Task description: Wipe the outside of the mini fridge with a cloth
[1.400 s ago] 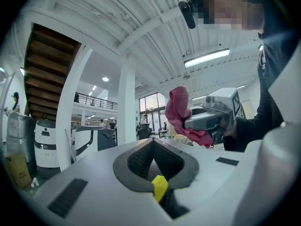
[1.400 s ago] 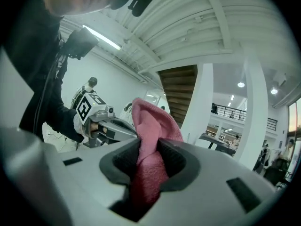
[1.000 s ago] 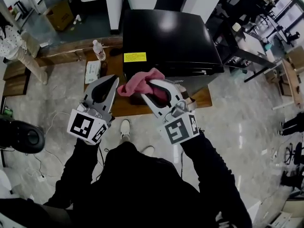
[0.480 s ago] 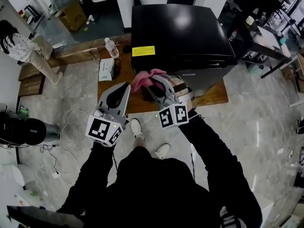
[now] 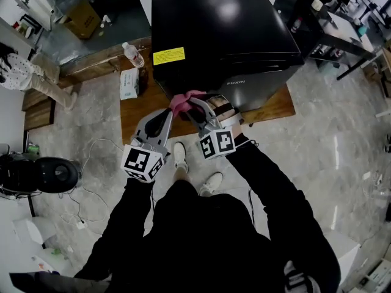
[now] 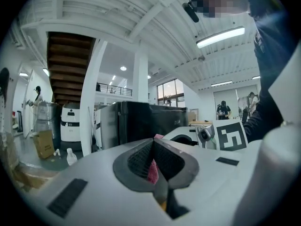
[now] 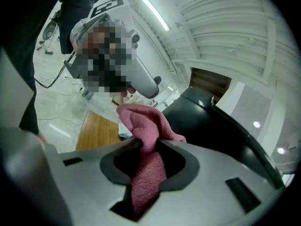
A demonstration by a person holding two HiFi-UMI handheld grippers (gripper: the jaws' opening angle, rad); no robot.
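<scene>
**Pink cloth held at the front of the mini fridge**

Nearest the camera, 2 grippers are held out by black-sleeved arms, both in front of the mini fridge (image 5: 226, 29).

The left gripper (image 5: 167, 112) is pointed at the fridge's front lower left corner. Its 2 jaws are seen closed tip to tip in the left gripper view (image 6: 153, 142), and nothing is clamped between the tips. A sliver of pink is seen through the gap behind the tips. Whether the cloth is touched by this gripper cannot be told.

The right gripper (image 5: 188, 104) is held just beside the left one, before the fridge's front face. Its jaws are closed on the pink cloth (image 5: 183, 100). In the right gripper view the cloth (image 7: 146, 126) is pinched between the pads, with a bunched fold standing out past the tips and a tail hanging back between the jaws. The cloth is held at the fridge's front lower edge, toward its left side.

The fridge is black and glossy, with a yellow label (image 5: 169, 55) at the front left of its top. It is stood on a wooden platform (image 5: 272, 110). To the fridge's left on that platform, a tissue pack (image 5: 129, 82) is laid and a water bottle (image 5: 132, 54) is stood upright.
</scene>
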